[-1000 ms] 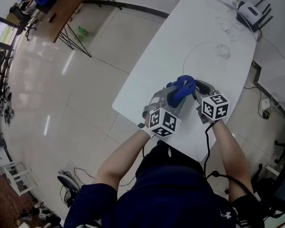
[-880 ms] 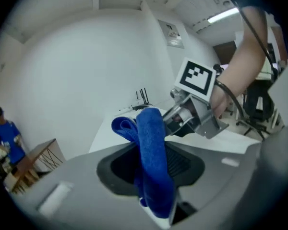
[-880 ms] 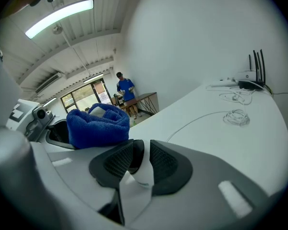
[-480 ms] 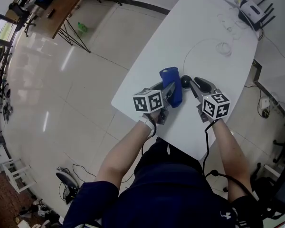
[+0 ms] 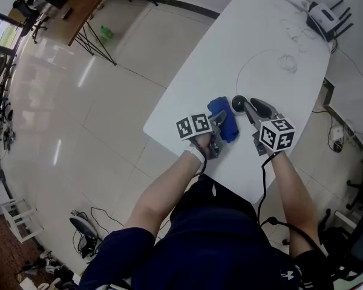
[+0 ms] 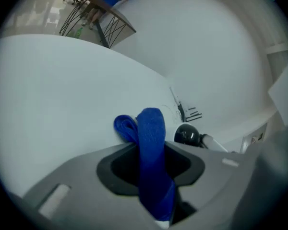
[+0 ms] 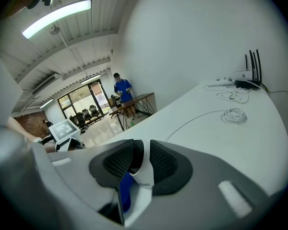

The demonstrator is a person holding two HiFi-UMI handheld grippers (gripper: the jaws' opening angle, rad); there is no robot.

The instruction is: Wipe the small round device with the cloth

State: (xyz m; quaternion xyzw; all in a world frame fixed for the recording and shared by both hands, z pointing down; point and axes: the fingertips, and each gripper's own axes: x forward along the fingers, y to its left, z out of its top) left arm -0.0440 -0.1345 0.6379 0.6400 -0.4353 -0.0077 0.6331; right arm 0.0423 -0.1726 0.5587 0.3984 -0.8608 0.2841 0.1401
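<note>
– Now, which step?
– Wiping, judged mid-pass: the cloth is not on the device. The left hand-held gripper [image 5: 219,125] pinches the blue cloth [image 6: 151,143], down near the white surface [image 5: 254,47]. The right hand-held gripper [image 5: 246,107] is clamped on the small round device [image 5: 238,103], just beside the cloth.
– Next move?
– Bring the cloth onto the black head and rub. Keep the right steady.

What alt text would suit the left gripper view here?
A blue cloth is clamped between the fingers of the left gripper and sticks out forward over the white table. The small round black device sits just beyond it to the right.
</note>
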